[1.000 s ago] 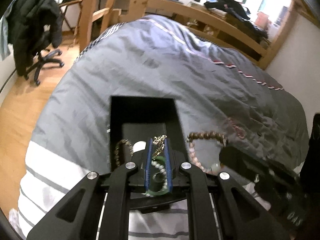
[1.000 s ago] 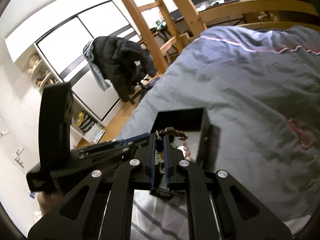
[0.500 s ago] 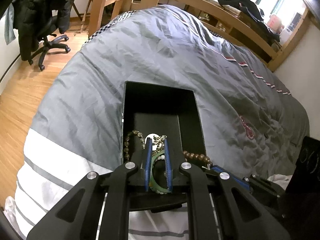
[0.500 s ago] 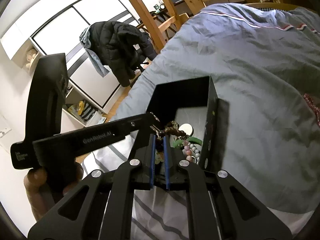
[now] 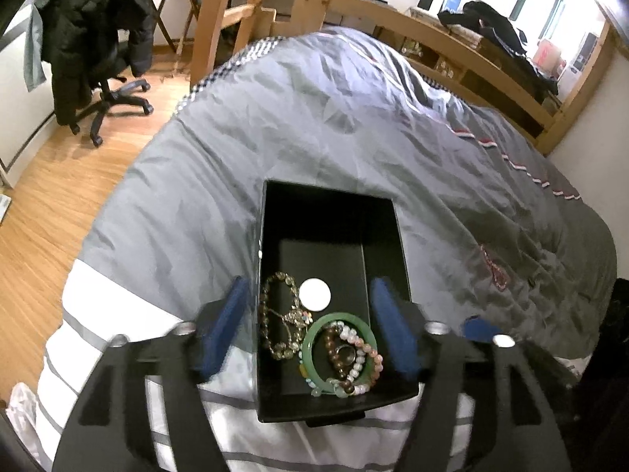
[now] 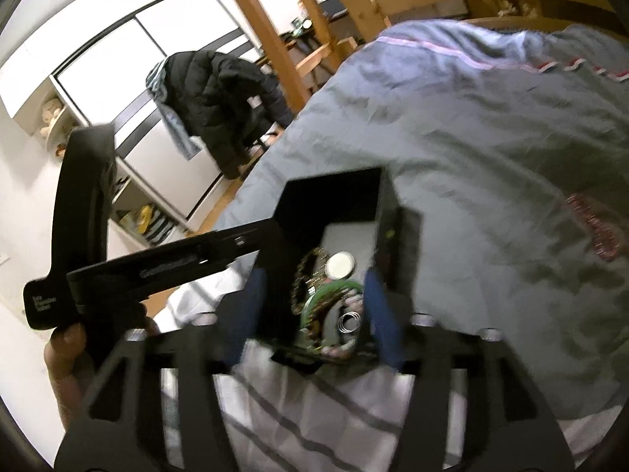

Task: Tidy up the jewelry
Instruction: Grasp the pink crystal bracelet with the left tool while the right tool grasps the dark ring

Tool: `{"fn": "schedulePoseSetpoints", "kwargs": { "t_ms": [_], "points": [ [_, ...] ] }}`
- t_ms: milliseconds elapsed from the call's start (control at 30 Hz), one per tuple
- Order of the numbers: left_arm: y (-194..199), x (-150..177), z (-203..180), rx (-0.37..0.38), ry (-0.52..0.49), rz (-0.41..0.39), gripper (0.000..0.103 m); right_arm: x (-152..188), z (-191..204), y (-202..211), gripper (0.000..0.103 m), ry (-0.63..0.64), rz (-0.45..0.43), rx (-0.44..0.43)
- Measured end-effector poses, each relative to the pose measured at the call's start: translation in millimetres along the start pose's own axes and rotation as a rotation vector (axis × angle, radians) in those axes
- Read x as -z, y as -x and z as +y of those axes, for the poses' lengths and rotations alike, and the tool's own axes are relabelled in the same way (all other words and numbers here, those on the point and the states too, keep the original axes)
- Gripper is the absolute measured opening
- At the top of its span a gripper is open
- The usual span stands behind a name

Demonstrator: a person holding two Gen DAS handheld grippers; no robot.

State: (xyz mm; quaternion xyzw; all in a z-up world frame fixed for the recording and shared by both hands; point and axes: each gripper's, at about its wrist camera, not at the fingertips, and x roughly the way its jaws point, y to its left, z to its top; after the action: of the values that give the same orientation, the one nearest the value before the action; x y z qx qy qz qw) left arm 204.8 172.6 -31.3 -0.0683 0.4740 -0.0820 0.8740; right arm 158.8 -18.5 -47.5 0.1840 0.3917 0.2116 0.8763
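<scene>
Two grippers hung over the grey duvet (image 5: 354, 110) of the bed, and between them sat the black box (image 5: 330, 212), open-topped, resting near the bed's striped foot end. Both the left gripper (image 5: 312, 326) and the right gripper (image 6: 314, 306) had their blue fingers (image 5: 226, 322) spread wide apart and gripping nothing, each pair straddling the box's near end. All the jewelry lay inside at that near end: a gold bead chain (image 5: 281, 322) along the left wall, a white disc (image 5: 314, 294) beside it, and a green bangle (image 5: 340, 354) ringing a pile of brown and pink bead bracelets (image 5: 354, 358) and a small ring (image 5: 346, 351). Judging by this, the drop looked done; the sound move was probably to lift both grippers straight up without nudging the walls, since the soft bedding could let the box tip
</scene>
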Motion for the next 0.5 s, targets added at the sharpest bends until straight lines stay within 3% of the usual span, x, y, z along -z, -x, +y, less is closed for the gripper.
{"fn": "schedulePoseSetpoints", "kwargs": {
  "t_ms": [67,100,267,500],
  "points": [
    [3,-1,-3,-0.013,0.001,-0.026,0.088,-3,-4,8,0.087,0.013,-0.027,0.053],
    [3,-1,-5,-0.019,0.000,-0.036,0.091,-5,-7,15,0.091,0.027,-0.048,0.088],
    [5,0,-26,0.029,-0.026,-0.081,0.092,-15,-28,42,0.092,0.049,-0.097,0.240],
    [-2,10,-81,0.145,-0.092,-0.115,0.092,-19,-93,85,0.092,-0.050,-0.188,0.507]
  ]
}}
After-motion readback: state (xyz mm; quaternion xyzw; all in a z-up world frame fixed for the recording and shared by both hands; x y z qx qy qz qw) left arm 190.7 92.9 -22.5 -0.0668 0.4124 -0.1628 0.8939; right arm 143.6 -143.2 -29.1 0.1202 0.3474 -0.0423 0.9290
